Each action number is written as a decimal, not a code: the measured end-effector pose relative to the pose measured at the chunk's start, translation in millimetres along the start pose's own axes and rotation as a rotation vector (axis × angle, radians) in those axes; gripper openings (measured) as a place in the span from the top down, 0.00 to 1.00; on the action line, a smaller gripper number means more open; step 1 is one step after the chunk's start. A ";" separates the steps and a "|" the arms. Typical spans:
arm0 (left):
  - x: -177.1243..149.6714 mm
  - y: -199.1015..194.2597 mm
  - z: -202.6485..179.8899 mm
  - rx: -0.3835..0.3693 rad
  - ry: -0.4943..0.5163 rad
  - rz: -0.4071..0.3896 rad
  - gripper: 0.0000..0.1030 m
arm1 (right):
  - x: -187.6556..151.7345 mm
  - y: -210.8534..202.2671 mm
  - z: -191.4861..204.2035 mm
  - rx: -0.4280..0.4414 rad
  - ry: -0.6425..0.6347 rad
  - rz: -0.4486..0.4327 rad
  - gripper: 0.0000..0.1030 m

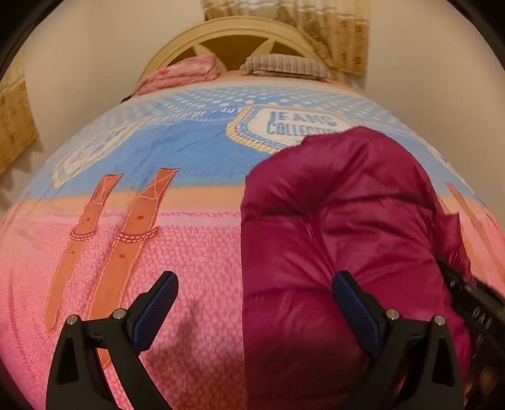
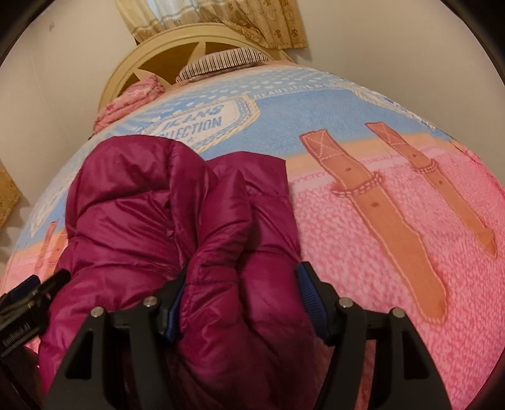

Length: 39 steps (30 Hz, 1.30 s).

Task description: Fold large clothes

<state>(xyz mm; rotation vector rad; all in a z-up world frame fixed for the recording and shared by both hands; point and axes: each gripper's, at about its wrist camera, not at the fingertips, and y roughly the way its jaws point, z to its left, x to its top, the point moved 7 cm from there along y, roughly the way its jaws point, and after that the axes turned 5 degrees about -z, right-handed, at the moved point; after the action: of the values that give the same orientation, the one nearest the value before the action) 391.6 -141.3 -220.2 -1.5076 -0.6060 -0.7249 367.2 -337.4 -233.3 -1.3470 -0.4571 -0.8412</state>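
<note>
A magenta puffer jacket (image 1: 341, 227) lies bunched and partly folded on the bed. My left gripper (image 1: 255, 293) is open above the jacket's left edge, its right finger over the jacket and its left finger over the blanket. In the right wrist view the jacket (image 2: 164, 202) fills the lower left. My right gripper (image 2: 243, 299) is open wide, with a thick fold of the jacket bulging between its blue pads (image 2: 307, 296); it does not pinch the fold. The other gripper (image 2: 28, 299) shows at the left edge.
The bed carries a pink and blue printed blanket (image 1: 151, 148) with brown strap pictures. A pink folded cloth (image 1: 186, 72) and a striped pillow (image 1: 284, 64) lie by the cream headboard (image 1: 233, 28). Curtains (image 1: 334, 28) hang behind.
</note>
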 end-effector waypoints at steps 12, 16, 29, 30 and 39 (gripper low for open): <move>-4.8 13.7 -13.5 -0.017 0.059 -0.017 0.04 | -1.9 14.4 1.4 0.040 -0.002 0.030 0.41; -5.5 13.5 -20.2 -0.051 0.079 -0.017 0.15 | -4.5 13.2 6.9 0.069 -0.023 0.036 0.52; -0.4 -35.8 -34.9 -0.097 0.197 -0.100 0.81 | -10.6 -17.7 22.4 0.138 -0.023 -0.021 0.82; 0.6 -43.6 -33.5 -0.096 0.199 -0.113 0.81 | -11.5 -24.9 25.2 0.149 -0.022 -0.030 0.82; 3.0 -99.4 3.7 -0.038 0.166 -0.172 0.82 | -8.1 -62.1 62.3 0.236 -0.052 -0.088 0.83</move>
<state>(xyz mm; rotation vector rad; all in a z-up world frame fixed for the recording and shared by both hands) 319.7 -131.2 -152.1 -1.4245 -0.6036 -0.9885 326.1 -275.3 -185.8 -1.1391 -0.6402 -0.7992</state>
